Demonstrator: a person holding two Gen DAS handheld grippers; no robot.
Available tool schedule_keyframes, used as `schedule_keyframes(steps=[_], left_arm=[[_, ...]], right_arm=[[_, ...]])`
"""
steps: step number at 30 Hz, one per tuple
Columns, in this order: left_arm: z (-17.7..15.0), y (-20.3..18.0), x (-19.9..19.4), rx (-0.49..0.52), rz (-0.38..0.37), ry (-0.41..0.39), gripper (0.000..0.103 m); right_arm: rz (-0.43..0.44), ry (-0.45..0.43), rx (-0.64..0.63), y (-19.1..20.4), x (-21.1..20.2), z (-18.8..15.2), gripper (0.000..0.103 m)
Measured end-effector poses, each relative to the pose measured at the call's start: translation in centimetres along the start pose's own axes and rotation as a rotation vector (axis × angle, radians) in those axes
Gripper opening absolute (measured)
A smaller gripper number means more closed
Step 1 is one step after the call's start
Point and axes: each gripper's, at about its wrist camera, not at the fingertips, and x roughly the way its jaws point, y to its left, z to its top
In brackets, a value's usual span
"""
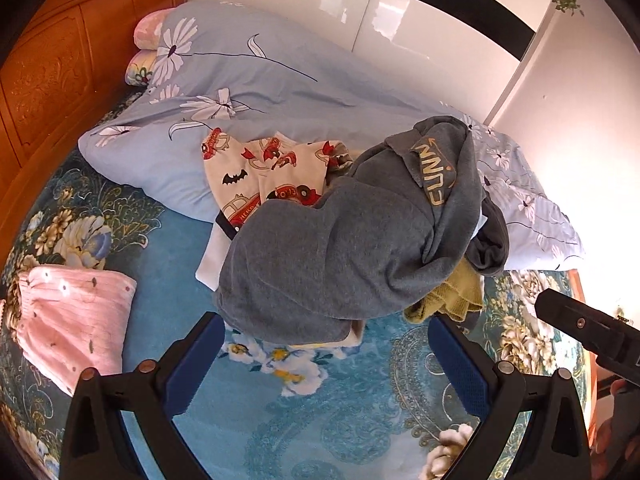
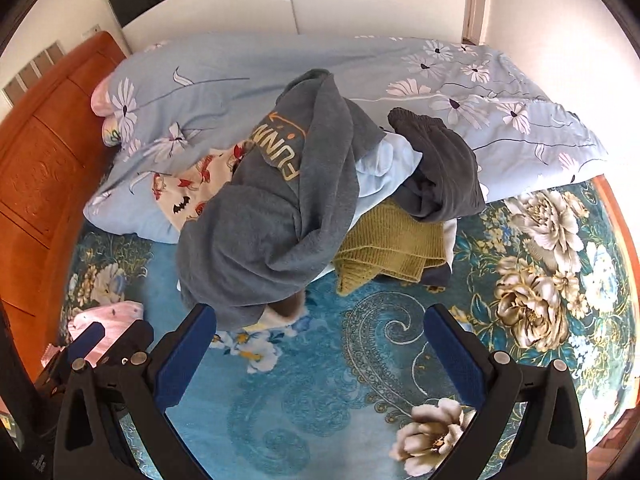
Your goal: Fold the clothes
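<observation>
A heap of clothes lies on the bed. On top is a grey sweatshirt with gold lettering; it also shows in the right wrist view. Under it are a cream print garment with red cars, a yellow-green knit, a dark grey garment and a light blue one. A folded pink garment lies apart at the left. My left gripper is open and empty, just in front of the sweatshirt's near edge. My right gripper is open and empty, in front of the heap.
The bed has a blue floral bedspread. A light blue flowered duvet lies behind the heap. An orange wooden headboard is at the left, white wardrobe doors behind. The right gripper shows at the left wrist view's right edge.
</observation>
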Motion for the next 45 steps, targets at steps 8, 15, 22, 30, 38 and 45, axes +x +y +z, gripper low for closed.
schedule_keyframes(steps=[8, 15, 22, 30, 38, 45], left_arm=[[2.4, 2.6, 3.3, 0.039, -0.034, 0.009, 0.103], [4.8, 3.9, 7.0, -0.020, -0.067, 0.015, 0.103], [5.5, 4.9, 10.6, -0.039, -0.060, 0.067, 0.103], [4.2, 6.9, 11.7, -0.054, -0.023, 0.112, 0.103], [3.1, 8.8, 9.9, -0.094, 0.008, 0.124, 0.103], [1.9, 9.8, 7.0, -0.133, 0.004, 0.127, 0.103]], right_arm=[[-0.051, 0.057, -0.047, 2.1, 3.9, 2.5, 0.103], [-0.065, 0.096, -0.082, 3.4, 7.7, 4.8, 0.103], [-0.096, 0.130, -0.089, 2.9, 11.3, 6.7, 0.103], [-0.145, 0.087, -0.035, 1.1, 13.4, 11.7, 0.078], [-0.154, 0.121, -0.021, 1.8, 14.4, 15.0, 0.003], [-0.044, -0.051, 0.144, -2.4, 4.8, 13.1, 0.003]])
